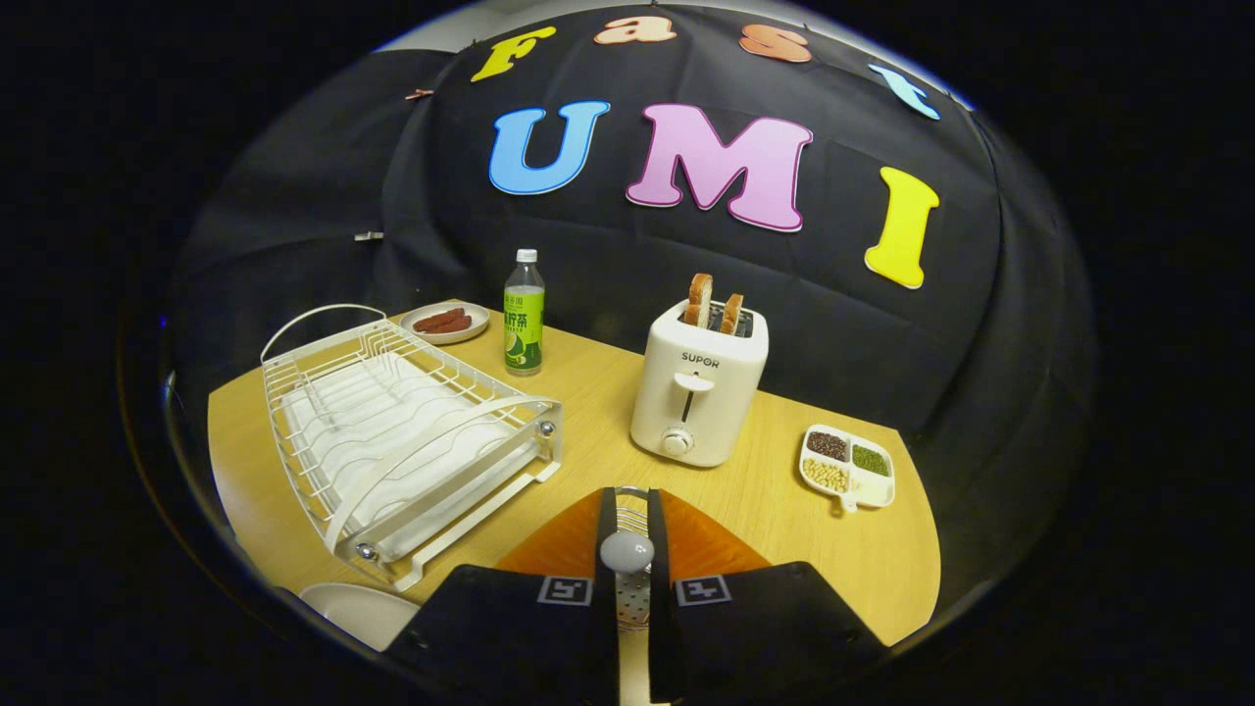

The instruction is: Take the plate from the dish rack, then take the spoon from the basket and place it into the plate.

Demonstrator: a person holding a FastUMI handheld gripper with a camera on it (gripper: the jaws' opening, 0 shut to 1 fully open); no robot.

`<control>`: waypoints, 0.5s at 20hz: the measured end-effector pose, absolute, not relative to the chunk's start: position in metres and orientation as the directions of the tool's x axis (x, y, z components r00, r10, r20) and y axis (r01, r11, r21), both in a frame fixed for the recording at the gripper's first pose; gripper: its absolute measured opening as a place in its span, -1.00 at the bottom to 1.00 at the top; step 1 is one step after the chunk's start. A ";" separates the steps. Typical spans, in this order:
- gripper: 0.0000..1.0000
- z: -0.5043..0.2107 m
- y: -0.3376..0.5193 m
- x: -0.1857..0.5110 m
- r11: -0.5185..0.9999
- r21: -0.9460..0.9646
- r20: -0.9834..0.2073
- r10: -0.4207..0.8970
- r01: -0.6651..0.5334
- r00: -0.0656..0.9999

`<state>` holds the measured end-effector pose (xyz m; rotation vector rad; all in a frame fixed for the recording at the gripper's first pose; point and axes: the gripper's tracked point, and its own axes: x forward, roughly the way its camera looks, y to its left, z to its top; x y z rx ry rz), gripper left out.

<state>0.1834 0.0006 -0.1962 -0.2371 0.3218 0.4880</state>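
My gripper is shut on the spoon. Its pale rounded end stands up between the two fingers, and a perforated metal part shows just below it. Under the fingertips lies an orange surface, with a bit of wire, seemingly the basket, at the tips. The white plate lies on the table to the left of the fingers, just in front of the dish rack. The white wire dish rack stands beyond it with no dishes in it.
A white toaster with two bread slices stands just ahead of the fingers. A green bottle and a small plate of sausages are at the back. A divided dish of beans sits right. The wooden table ends close on the right.
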 end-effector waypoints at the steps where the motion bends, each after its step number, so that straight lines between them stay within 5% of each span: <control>1: -0.68 -0.195 -0.002 0.184 0.859 -0.133 -0.360 0.424 -0.495 0.831; 10: -0.68 -0.121 -0.003 0.150 0.834 0.027 -0.290 0.534 -0.551 0.794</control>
